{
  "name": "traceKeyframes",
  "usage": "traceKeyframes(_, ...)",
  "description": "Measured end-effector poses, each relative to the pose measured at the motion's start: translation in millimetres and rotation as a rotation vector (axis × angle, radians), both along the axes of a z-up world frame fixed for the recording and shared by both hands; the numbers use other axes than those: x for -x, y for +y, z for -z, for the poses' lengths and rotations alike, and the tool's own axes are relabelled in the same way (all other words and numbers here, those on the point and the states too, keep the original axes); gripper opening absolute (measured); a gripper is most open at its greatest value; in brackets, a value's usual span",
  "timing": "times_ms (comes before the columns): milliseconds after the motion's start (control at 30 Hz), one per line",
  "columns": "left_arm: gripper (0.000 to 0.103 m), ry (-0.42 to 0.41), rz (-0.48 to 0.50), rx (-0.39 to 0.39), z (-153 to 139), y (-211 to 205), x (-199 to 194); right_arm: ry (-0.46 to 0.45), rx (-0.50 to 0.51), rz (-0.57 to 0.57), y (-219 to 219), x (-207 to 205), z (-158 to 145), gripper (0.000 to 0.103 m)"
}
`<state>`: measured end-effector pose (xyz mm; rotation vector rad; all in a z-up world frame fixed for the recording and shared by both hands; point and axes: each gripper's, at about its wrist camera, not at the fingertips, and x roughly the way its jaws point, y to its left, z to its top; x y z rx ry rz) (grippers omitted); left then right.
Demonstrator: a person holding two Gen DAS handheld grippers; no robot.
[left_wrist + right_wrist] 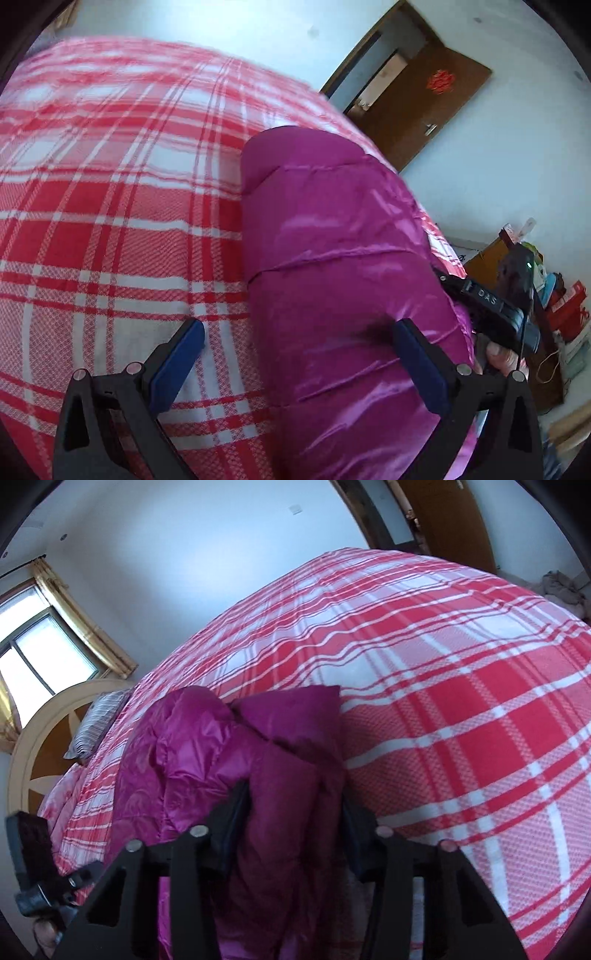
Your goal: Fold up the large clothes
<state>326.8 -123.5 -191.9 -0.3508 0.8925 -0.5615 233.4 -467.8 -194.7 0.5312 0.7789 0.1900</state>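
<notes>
Right wrist only: window [40, 653], headboard [26, 746].

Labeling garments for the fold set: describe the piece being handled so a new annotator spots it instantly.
Start at the bed with the red-and-white plaid blanket, which fills most of both views. On it lies a bulky magenta puffer jacket, shiny and quilted in horizontal stitched bands. It is the only solid-colour, glossy item on the plaid, and a fold of it sits between the right gripper pads.

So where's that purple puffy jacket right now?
The purple jacket lies bunched on the red plaid blanket, a thick fold clamped in the right gripper.
</notes>
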Motion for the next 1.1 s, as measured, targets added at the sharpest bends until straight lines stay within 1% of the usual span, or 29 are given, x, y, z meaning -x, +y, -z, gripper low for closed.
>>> traceKeyframes(33, 0.102, 0.001, 0.008, 0.007, 0, -3, 0, 0.017, -0.011, -0.014, 1, -3, 2, 0.045)
traceKeyframes(67, 0.09, 0.003, 0.021, 0.024, -1, -6, 0, 0.027, -0.028, -0.019, 0, -4, 3, 0.042)
traceKeyframes(100, 0.071, 0.016, 0.049, 0.057, -1, -9, -1, 0.032, -0.051, -0.021, -2, -5, 5, 0.036)
traceKeyframes(133, 0.07, 0.023, 0.05, 0.056, -2, -12, 1, 0.035, -0.084, -0.027, -3, -5, 6, 0.032)
traceKeyframes(167, 0.062, 0.003, 0.041, 0.034, -7, -14, 4, 0.029, -0.093, -0.026, -2, -3, 5, 0.027)
traceKeyframes(200, 0.054, -0.027, 0.047, 0.0, -13, -17, 9, 0.016, -0.084, -0.023, 0, 1, 2, 0.024)
traceKeyframes(267, 0.048, -0.058, 0.029, -0.051, -25, -16, 18, -0.01, -0.059, -0.011, 7, 10, -6, 0.02)
traceKeyframes(300, 0.045, -0.061, 0.02, -0.056, -29, -12, 17, -0.022, -0.048, -0.006, 11, 14, -10, 0.019)
traceKeyframes(367, 0.042, -0.09, -0.004, -0.07, -44, -2, 28, -0.049, -0.056, -0.012, 20, 24, -18, 0.018)
traceKeyframes(467, 0.041, -0.124, -0.04, -0.085, -59, 17, 42, -0.086, -0.068, -0.036, 40, 33, -33, 0.017)
traceKeyframes(567, 0.037, -0.156, -0.074, -0.104, -70, 42, 54, -0.129, -0.081, -0.085, 68, 34, -50, 0.016)
traceKeyframes(667, 0.037, -0.175, -0.122, -0.113, -79, 76, 71, -0.156, -0.084, -0.141, 105, 32, -64, 0.016)
traceKeyframes(800, 0.036, -0.182, -0.184, -0.116, -81, 115, 81, -0.181, -0.1, -0.229, 154, 23, -76, 0.016)
traceKeyframes(1100, 0.036, -0.165, -0.358, -0.146, -77, 210, 100, -0.161, -0.114, -0.407, 262, -5, -74, 0.015)
